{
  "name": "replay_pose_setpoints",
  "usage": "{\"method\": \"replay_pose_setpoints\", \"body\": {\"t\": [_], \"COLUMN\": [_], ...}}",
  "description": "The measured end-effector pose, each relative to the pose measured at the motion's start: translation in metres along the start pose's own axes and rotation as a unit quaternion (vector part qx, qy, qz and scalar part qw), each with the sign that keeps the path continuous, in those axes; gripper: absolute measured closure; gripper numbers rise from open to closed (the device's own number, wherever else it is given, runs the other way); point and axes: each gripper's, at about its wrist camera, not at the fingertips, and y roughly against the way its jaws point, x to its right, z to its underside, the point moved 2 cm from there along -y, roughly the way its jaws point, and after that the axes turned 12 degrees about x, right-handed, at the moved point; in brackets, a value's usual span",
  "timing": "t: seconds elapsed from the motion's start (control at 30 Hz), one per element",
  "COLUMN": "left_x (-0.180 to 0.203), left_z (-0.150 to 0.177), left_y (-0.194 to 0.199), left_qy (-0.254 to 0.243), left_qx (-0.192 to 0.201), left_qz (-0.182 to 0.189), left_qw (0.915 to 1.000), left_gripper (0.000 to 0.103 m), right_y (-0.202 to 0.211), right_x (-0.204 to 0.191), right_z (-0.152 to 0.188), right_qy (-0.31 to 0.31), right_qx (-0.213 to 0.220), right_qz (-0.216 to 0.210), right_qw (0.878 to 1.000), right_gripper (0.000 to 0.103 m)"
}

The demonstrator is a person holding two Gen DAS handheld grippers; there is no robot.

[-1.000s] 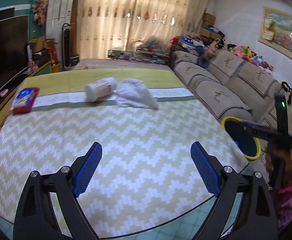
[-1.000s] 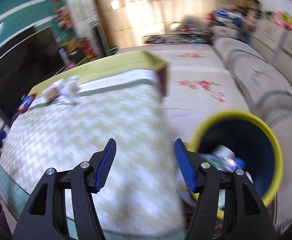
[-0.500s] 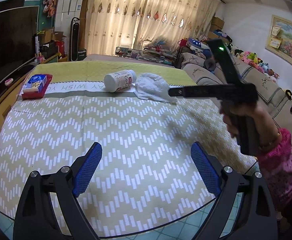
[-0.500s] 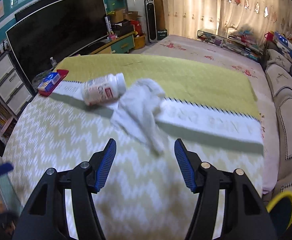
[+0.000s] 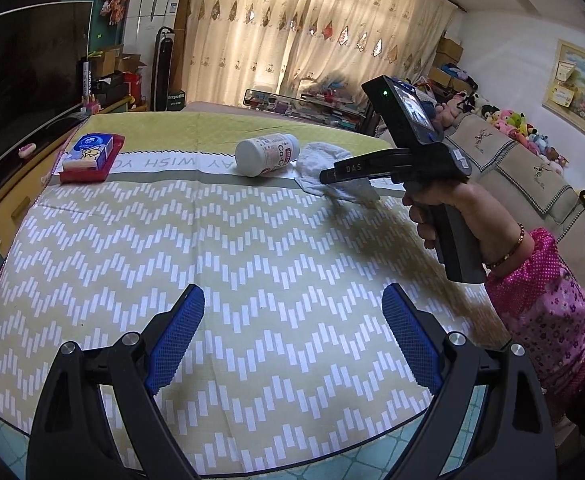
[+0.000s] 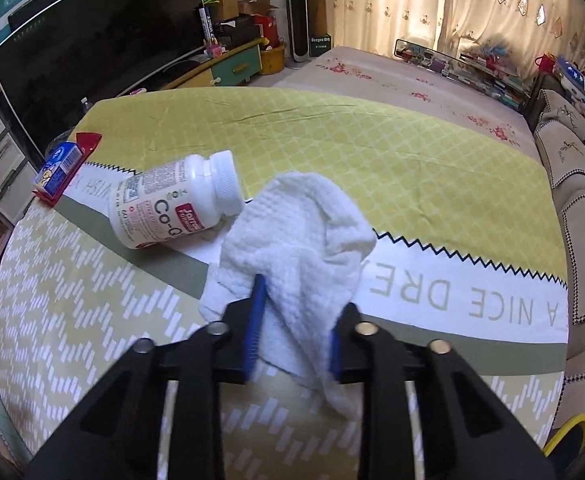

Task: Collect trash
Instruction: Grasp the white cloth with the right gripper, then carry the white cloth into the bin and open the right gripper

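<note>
Your left gripper (image 5: 292, 340) has black arms and blue pads with a fine grid texture. The cloth on the table (image 6: 92, 320) shows a white zigzag on pale yellow-green; a white band with grey letters and a plain yellow-green part with thin white lattice follow. The crumpled tissue (image 6: 292, 232) is white. The bottle (image 6: 172, 208) is white with a red label patch. The box (image 5: 92, 152) is blue and red.

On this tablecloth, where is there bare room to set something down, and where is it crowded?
Bare: the chevron stretch between the left gripper and the grey band, and the yellow-green lattice behind the white bottle. Crowded: the lettered band, with the red-and-blue box, the bottle and the crumpled white tissue between the right gripper's jaws.
</note>
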Motion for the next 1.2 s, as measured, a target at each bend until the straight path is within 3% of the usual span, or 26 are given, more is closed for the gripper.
{"method": "replay_pose_setpoints", "body": {"t": [0.13, 0.57, 0.83, 1.2], "left_x": [0.004, 0.029, 0.047, 0.068], "left_z": [0.0, -0.001, 0.002, 0.004], "left_y": [0.0, 0.002, 0.0, -0.008], "left_qy": [-0.001, -0.021, -0.034, -0.05], "left_qx": [-0.001, -0.001, -0.007, -0.019], "left_qz": [0.002, 0.02, 0.036, 0.052], "left_qw": [1.0, 0.9996, 0.9988, 0.9972], "left_gripper": [0.014, 0.014, 0.014, 0.014], "right_y": [0.014, 0.109, 0.173, 0.213], "right_x": [-0.003, 0.025, 0.078, 0.194], "right_z": [0.003, 0.036, 0.084, 0.166], "right_qy": [0.005, -0.013, -0.046, -0.135], "right_qx": [0.015, 0.073, 0.09, 0.04], "right_qz": [-0.003, -0.002, 0.067, 0.197], "right_qw": [1.0, 0.997, 0.993, 0.97], "right_gripper": [0.091, 0.091, 0.091, 0.091]}}
